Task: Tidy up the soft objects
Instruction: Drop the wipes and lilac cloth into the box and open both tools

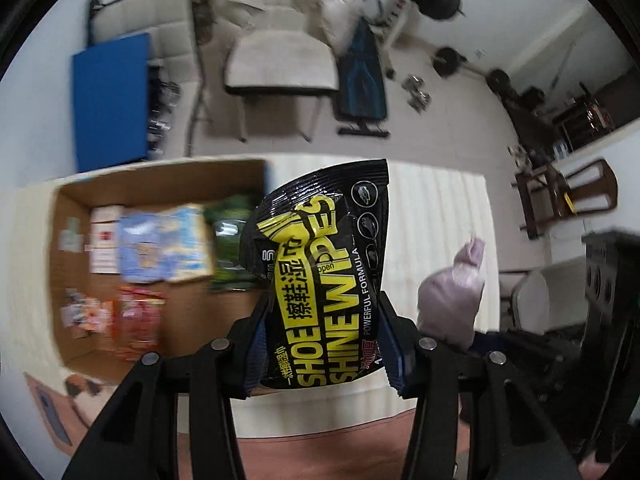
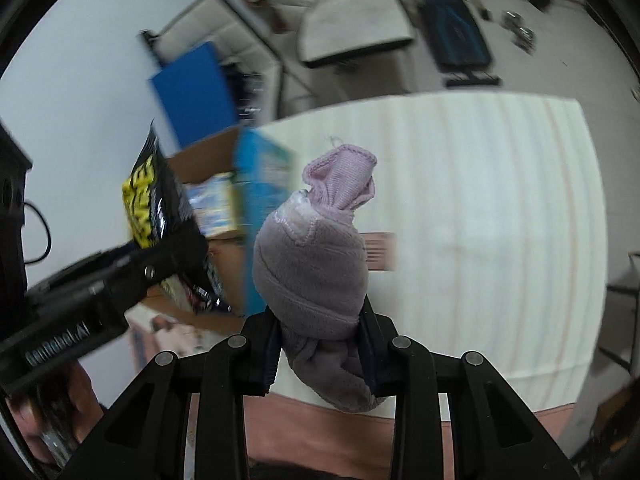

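My left gripper point(image 1: 322, 344) is shut on a black and yellow shoe shine wipes pack point(image 1: 320, 264), held up above the white table point(image 1: 440, 216), just right of an open cardboard box point(image 1: 168, 176). My right gripper point(image 2: 322, 344) is shut on a rolled lilac sock bundle point(image 2: 316, 264), held above the table point(image 2: 480, 220). The sock bundle point(image 1: 452, 292) also shows at the right of the left wrist view. The wipes pack point(image 2: 154, 196) and left gripper point(image 2: 168, 264) show at the left of the right wrist view, by the box point(image 2: 208, 160).
The box holds several packets: blue and white ones point(image 1: 160, 244), red ones point(image 1: 136, 320), a green one point(image 1: 228, 240). Beyond the table stand a cream chair point(image 1: 280, 64), a blue board point(image 1: 110, 100), a bench point(image 1: 360, 76) and weights point(image 1: 440, 0). A wooden chair point(image 1: 568, 196) stands right.
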